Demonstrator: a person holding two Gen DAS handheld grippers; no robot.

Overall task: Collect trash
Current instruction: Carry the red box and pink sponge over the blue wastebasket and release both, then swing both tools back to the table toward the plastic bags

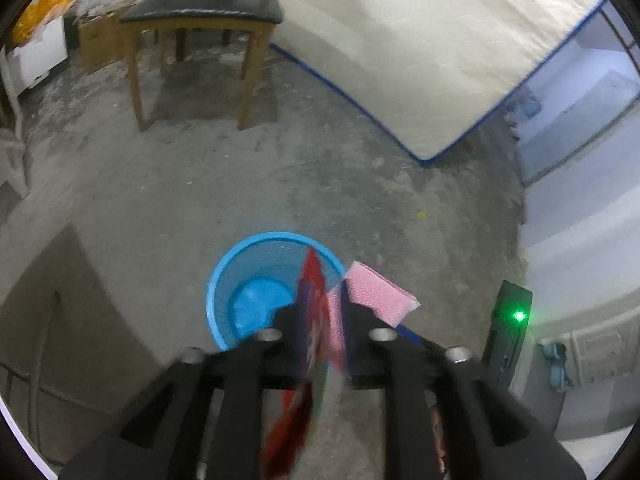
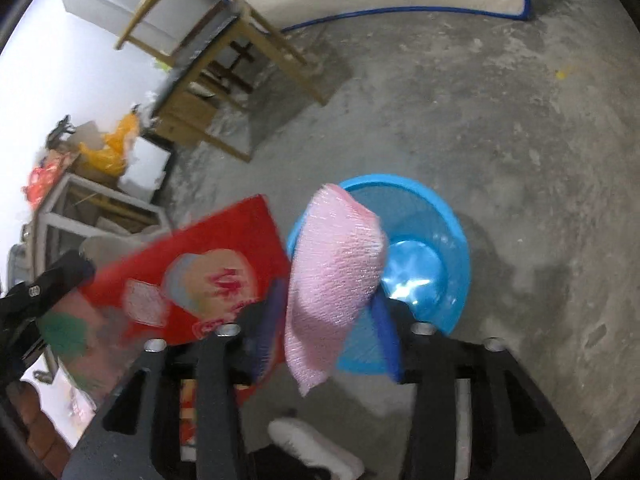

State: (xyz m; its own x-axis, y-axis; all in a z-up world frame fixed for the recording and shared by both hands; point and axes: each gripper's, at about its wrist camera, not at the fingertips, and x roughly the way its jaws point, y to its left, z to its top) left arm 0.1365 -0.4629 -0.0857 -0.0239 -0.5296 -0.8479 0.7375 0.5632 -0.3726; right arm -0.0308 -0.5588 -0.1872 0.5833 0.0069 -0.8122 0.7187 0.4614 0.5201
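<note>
- A red snack wrapper (image 1: 312, 320) is seen clamped edge-on in the left tongs (image 1: 316, 316), its long axis running straight forward along the fingers.
- A pink crinkled sheet (image 2: 336, 280) is pinched in the right tongs (image 2: 332, 312), hanging limp between the blue pads.
- The blue mesh bin (image 2: 452, 232) is found on the concrete floor (image 2: 500, 140), just ahead of and below both tongs, its mouth open upward.
- From the left wrist view, the bin (image 1: 224, 280) lies slightly left of the wrapper's tip; the pink sheet (image 1: 380, 292) is carried just right of it.
- The right tongs are judged nearer over the mouth, since the sheet already overlaps the rim.
- A release over the bin is judged to be next; the wrapper looks to need a small leftward shift first.
- The wooden chair (image 1: 200, 40) and the mattress (image 1: 420, 52) are left well beyond.
</note>
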